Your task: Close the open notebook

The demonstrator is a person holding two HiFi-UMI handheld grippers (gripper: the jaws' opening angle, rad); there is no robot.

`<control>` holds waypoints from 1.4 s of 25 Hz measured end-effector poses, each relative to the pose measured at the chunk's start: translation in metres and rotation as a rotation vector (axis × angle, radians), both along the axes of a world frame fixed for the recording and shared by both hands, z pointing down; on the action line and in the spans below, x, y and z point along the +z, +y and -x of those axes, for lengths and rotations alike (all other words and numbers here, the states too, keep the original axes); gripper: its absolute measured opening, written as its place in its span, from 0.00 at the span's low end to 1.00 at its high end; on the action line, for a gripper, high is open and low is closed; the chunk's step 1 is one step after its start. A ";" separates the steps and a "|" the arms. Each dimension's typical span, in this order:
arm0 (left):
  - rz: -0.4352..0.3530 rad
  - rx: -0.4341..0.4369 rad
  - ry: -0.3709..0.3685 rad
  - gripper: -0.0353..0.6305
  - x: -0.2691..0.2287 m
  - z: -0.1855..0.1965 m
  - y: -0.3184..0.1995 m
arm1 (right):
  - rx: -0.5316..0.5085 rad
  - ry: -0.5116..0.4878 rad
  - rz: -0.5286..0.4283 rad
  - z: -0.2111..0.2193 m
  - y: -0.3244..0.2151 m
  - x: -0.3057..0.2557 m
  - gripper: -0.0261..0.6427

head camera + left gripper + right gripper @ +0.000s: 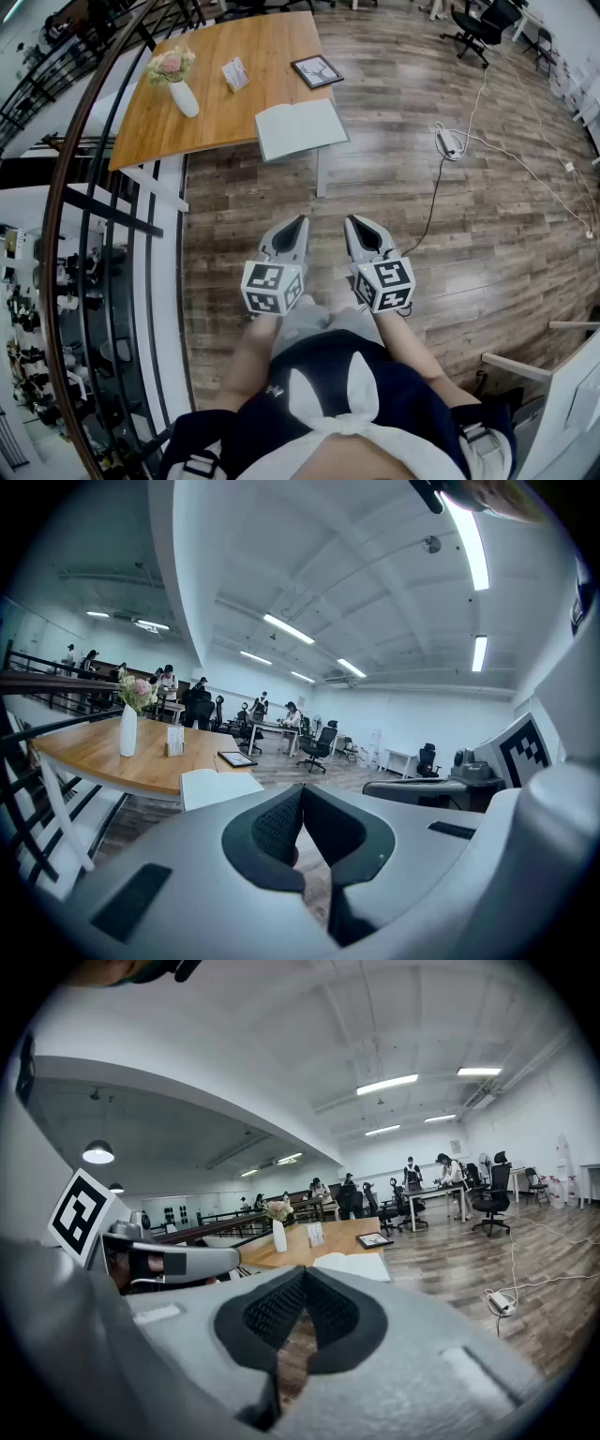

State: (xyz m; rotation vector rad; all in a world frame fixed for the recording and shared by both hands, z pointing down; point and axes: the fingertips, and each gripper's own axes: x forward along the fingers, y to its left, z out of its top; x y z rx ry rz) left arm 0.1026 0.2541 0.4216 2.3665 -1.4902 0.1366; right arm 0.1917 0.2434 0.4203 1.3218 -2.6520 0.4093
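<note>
White open paper notebook [300,129] lies well ahead, long side crosswise, roughly in line with the left gripper [302,222], the right gripper [349,221] slightly further off, both pinched together, empty.

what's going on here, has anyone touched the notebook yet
A person stands on the wood floor with a gripper in each hand. The left gripper and the right gripper are both shut and empty, side by side, well short of the table. The notebook lies open at the table's near corner with nothing on it, so closing it has not yet begun.
</note>
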 end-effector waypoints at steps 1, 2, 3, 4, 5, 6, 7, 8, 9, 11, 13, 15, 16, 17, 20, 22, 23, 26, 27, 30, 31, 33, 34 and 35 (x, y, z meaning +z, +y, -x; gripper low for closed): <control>0.003 -0.006 0.001 0.08 0.000 -0.002 -0.002 | -0.003 0.002 0.001 -0.002 -0.001 0.000 0.03; 0.005 -0.011 0.001 0.08 0.000 -0.004 -0.004 | -0.006 0.003 0.002 -0.004 -0.002 0.000 0.03; 0.005 -0.014 -0.001 0.08 -0.001 -0.006 -0.006 | -0.008 0.005 0.003 -0.006 -0.003 -0.001 0.03; 0.005 -0.015 -0.003 0.08 -0.003 -0.009 -0.006 | -0.008 0.007 0.004 -0.010 -0.004 -0.002 0.03; 0.001 -0.014 -0.006 0.08 -0.005 -0.012 -0.006 | -0.007 0.009 0.004 -0.013 -0.005 -0.003 0.03; -0.004 -0.015 -0.008 0.08 -0.007 -0.014 -0.007 | -0.005 0.011 0.001 -0.016 -0.006 -0.005 0.03; -0.009 -0.017 -0.010 0.08 -0.009 -0.015 -0.008 | -0.004 0.012 -0.003 -0.018 -0.007 -0.007 0.03; -0.014 -0.020 -0.011 0.08 -0.011 -0.016 -0.009 | -0.002 0.011 -0.007 -0.020 -0.008 -0.009 0.03; -0.017 -0.021 -0.012 0.08 -0.012 -0.018 -0.009 | -0.002 0.010 -0.011 -0.021 -0.008 -0.010 0.03; -0.024 -0.018 -0.015 0.08 -0.013 -0.020 -0.009 | 0.000 0.002 -0.016 -0.022 -0.009 -0.011 0.03; -0.027 -0.014 -0.020 0.08 -0.014 -0.020 -0.009 | 0.002 -0.011 -0.012 -0.021 -0.010 -0.010 0.03; -0.025 -0.011 -0.023 0.08 -0.012 -0.016 -0.008 | 0.003 -0.032 0.002 -0.018 -0.012 -0.007 0.04; -0.024 -0.009 -0.025 0.08 -0.011 -0.013 -0.008 | 0.003 -0.049 0.013 -0.016 -0.013 -0.006 0.04; -0.023 -0.006 -0.027 0.08 -0.009 -0.010 -0.009 | 0.005 -0.068 0.024 -0.013 -0.014 -0.004 0.04; -0.030 0.008 -0.035 0.08 -0.005 -0.001 -0.010 | 0.019 -0.087 0.024 -0.007 -0.017 -0.001 0.04; -0.040 0.017 -0.041 0.08 -0.004 0.004 -0.011 | 0.028 -0.089 0.019 -0.004 -0.019 0.000 0.04; -0.043 0.021 -0.043 0.08 -0.003 0.006 -0.012 | 0.030 -0.095 0.023 -0.002 -0.020 0.002 0.05; -0.039 0.028 -0.050 0.08 0.001 0.014 -0.018 | 0.037 -0.109 0.047 0.004 -0.028 0.006 0.15; -0.034 0.031 -0.050 0.08 0.002 0.017 -0.020 | 0.042 -0.110 0.053 0.005 -0.031 0.008 0.16; -0.024 0.042 -0.050 0.08 0.005 0.023 -0.032 | 0.056 -0.125 0.074 0.007 -0.048 0.011 0.20; -0.023 0.044 -0.052 0.08 0.006 0.026 -0.038 | 0.059 -0.132 0.083 0.008 -0.055 0.013 0.23; -0.018 0.049 -0.057 0.08 0.009 0.030 -0.048 | 0.066 -0.143 0.105 0.009 -0.067 0.019 0.25; -0.014 0.051 -0.060 0.08 0.011 0.032 -0.053 | 0.069 -0.147 0.118 0.010 -0.073 0.023 0.25; -0.010 0.053 -0.062 0.08 0.012 0.034 -0.060 | 0.071 -0.151 0.131 0.011 -0.081 0.027 0.26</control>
